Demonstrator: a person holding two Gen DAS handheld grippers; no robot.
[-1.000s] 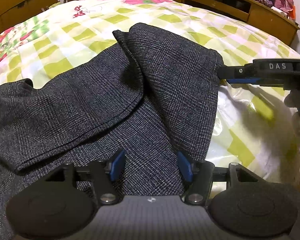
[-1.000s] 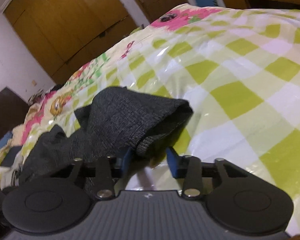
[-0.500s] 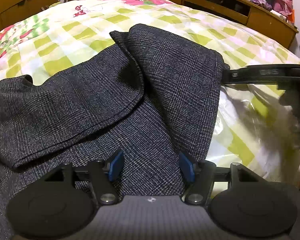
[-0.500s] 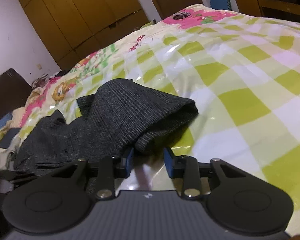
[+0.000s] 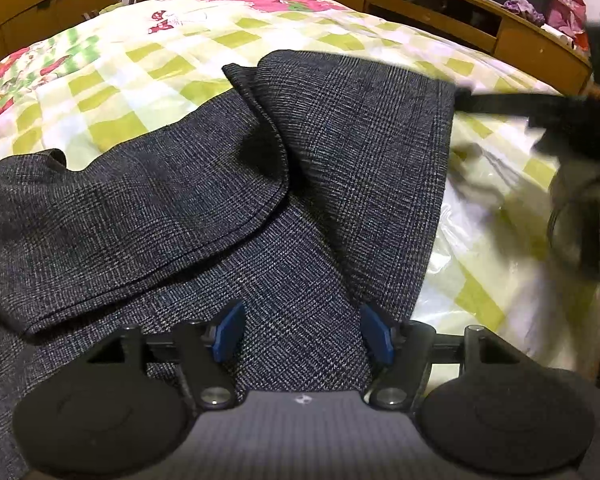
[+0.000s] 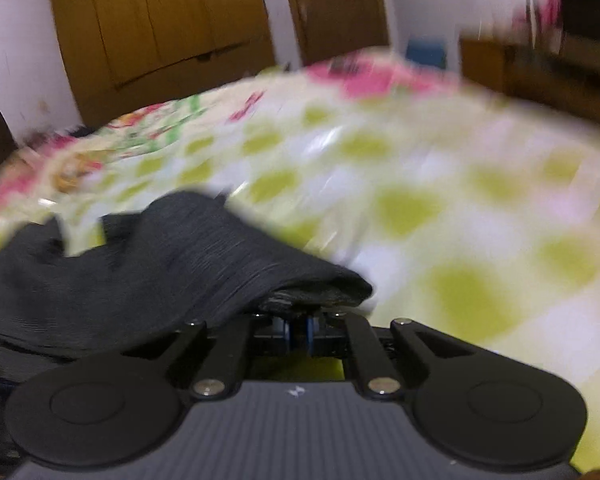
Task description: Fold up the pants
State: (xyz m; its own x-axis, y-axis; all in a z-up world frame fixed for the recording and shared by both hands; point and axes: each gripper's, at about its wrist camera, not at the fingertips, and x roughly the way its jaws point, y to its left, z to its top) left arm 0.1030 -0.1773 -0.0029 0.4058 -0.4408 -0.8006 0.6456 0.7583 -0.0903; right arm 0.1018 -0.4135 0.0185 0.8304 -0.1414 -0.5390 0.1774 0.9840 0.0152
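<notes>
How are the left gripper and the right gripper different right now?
The left gripper stands open, its blue pads apart over the dark pants, pinching nothing. The right gripper has just closed and is shut on the pants' edge. The left view is sharp; the right view is blurred. Both are black with blue pads, above the checked bedspread.

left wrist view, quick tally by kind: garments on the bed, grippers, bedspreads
dark grey pants: 1
grippers: 2, the left gripper open over the pants, the right gripper shut on the pants' edge
checked bedspread: 1
total: 4
</notes>
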